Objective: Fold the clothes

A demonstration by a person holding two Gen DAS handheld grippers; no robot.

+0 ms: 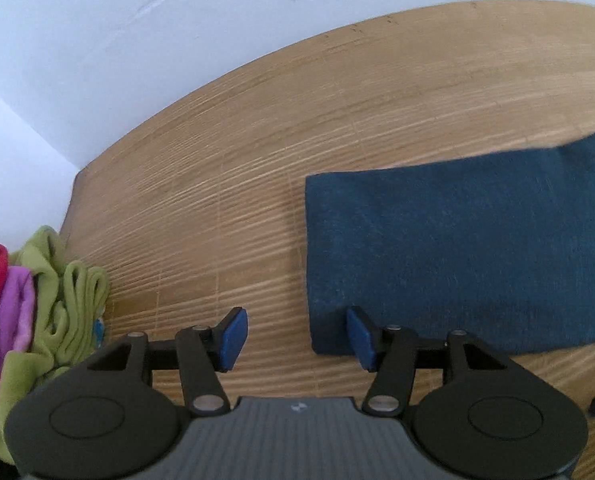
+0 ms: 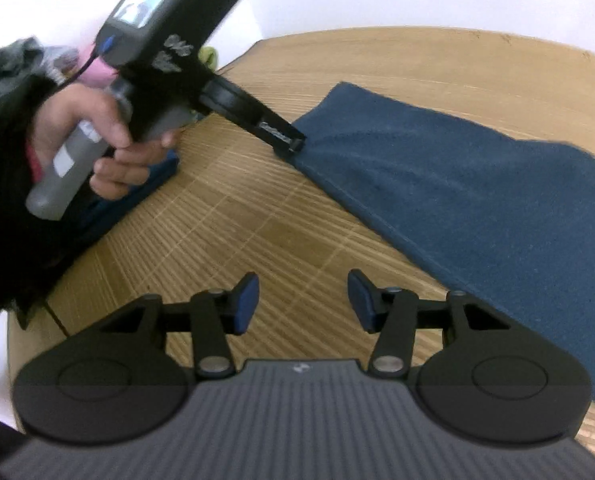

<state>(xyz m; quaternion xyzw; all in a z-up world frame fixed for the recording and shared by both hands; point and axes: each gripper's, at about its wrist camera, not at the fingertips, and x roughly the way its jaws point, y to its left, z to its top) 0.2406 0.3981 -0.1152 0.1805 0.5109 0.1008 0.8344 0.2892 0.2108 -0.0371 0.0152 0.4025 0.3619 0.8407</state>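
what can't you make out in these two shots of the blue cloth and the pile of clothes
- Blue cloth: its far right end is cut off by the edge of the left wrist view, so its full shape is unknown.
- Pile of clothes: mostly cut off at the left edge of that view; the count of pieces is unclear.
- Left gripper in the right wrist view: blurred and side-on, so whether it touches the cloth is unclear.
- Right gripper: the table beneath its body is hidden.

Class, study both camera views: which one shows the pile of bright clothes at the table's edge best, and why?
The left wrist view: the pile of bright clothes shows its green, purple and red folds clearly. In the right wrist view the person's hand and the left gripper hide nearly all of it; only blurred scraps show.
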